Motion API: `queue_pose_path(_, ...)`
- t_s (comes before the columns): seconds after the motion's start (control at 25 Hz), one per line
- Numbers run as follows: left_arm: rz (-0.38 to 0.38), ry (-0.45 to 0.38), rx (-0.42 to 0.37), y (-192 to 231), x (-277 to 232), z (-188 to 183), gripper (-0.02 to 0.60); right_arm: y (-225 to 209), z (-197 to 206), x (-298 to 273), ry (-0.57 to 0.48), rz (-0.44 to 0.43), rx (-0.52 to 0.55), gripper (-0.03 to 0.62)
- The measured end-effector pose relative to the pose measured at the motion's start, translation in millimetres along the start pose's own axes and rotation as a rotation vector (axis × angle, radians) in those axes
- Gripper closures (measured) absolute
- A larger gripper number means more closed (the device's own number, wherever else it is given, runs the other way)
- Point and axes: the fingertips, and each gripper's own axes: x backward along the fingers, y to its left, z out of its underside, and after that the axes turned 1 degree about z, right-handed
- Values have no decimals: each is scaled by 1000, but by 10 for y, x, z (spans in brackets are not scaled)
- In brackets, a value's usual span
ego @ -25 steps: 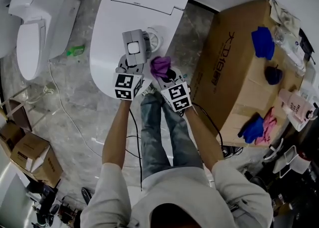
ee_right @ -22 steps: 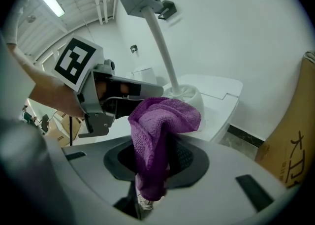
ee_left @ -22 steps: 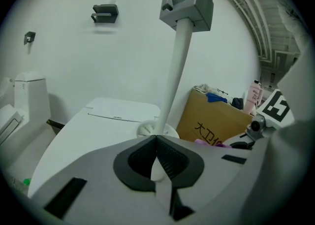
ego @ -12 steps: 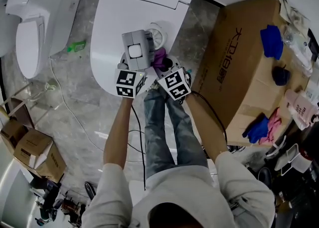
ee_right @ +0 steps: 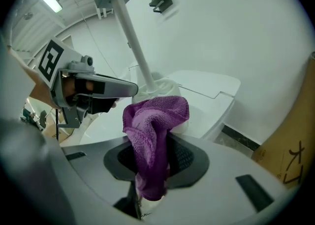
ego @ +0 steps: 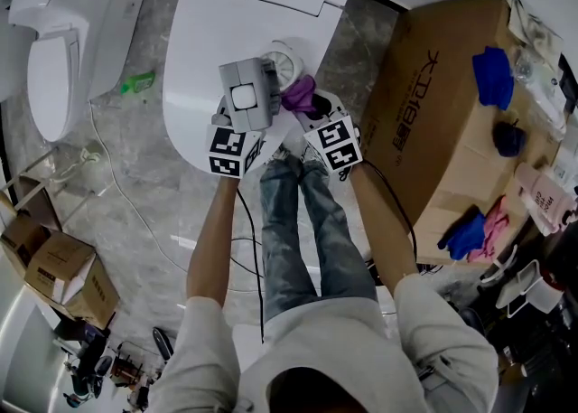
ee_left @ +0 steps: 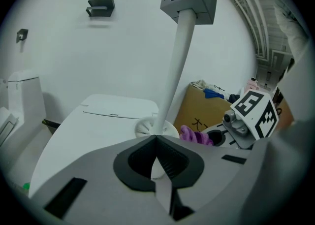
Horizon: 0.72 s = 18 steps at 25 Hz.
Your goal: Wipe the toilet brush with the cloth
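Note:
The toilet brush stands upright on the closed white toilet lid (ego: pixel 226 32); its grey handle block (ego: pixel 245 92) is on top and its white round foot (ego: pixel 287 62) rests on the lid. In the left gripper view the white shaft (ee_left: pixel 178 66) rises from between the jaws of my left gripper (ee_left: pixel 156 139), which is shut on it low down. My right gripper (ee_right: pixel 153 146) is shut on a purple cloth (ee_right: pixel 153 125), whose bunched top lies close beside the shaft's base (ee_right: pixel 147 87). The head view shows the cloth (ego: pixel 300 95) just right of the brush.
A second toilet (ego: pixel 54 50) stands at the left, with a green item (ego: pixel 137 89) and a cable (ego: pixel 117 203) on the floor. At the right a large cardboard box (ego: pixel 424 113) carries blue cloths (ego: pixel 492 72). Small boxes (ego: pixel 54 276) sit at the lower left.
My right gripper has moved to the right and a little farther away with the purple cloth. The left gripper and the brush have barely moved.

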Motion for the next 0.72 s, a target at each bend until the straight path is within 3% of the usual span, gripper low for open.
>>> queue_pose_path(0.36,4,5,2,-9,-9,-16,563,-597,-152,46,-38,110,-76,473)
queue_pose_path(0.56,4,12,4,-10,-4,-49,563,-896,-395,92,-111,159,-147,473)
queue_pose_path(0.72,8,5,-3,-8,-10,-74,563,-996,-608,136,-151,169,-139,473)
